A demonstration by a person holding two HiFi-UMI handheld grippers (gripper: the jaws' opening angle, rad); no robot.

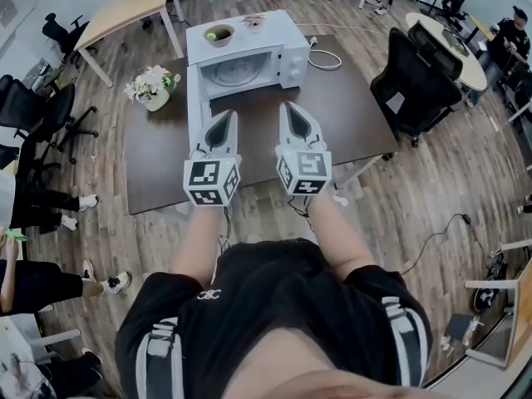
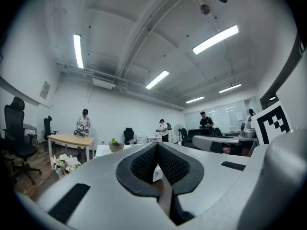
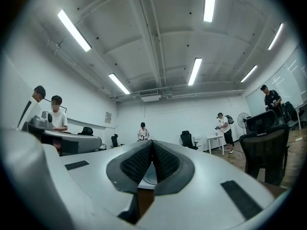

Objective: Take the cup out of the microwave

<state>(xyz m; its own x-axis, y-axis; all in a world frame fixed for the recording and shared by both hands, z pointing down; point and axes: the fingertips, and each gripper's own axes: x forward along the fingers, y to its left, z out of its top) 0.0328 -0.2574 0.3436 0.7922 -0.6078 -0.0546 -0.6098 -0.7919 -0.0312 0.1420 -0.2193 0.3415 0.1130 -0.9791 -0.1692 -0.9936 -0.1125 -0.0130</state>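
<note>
The white microwave stands at the far side of the dark brown table, its door swung open to the left. Inside I see only the glass turntable; no cup shows in any view. Both grippers are held side by side over the table in front of the oven. My left gripper points at the open cavity with its jaws together and nothing between them. My right gripper is likewise shut and empty. In the gripper views the dark pads meet at their tips on the left gripper and the right gripper.
A bowl with something green sits on top of the microwave. A flower pot stands on the table's left corner beside the open door. A white cable lies right of the oven. A black office chair stands at the table's right; people sit at the left.
</note>
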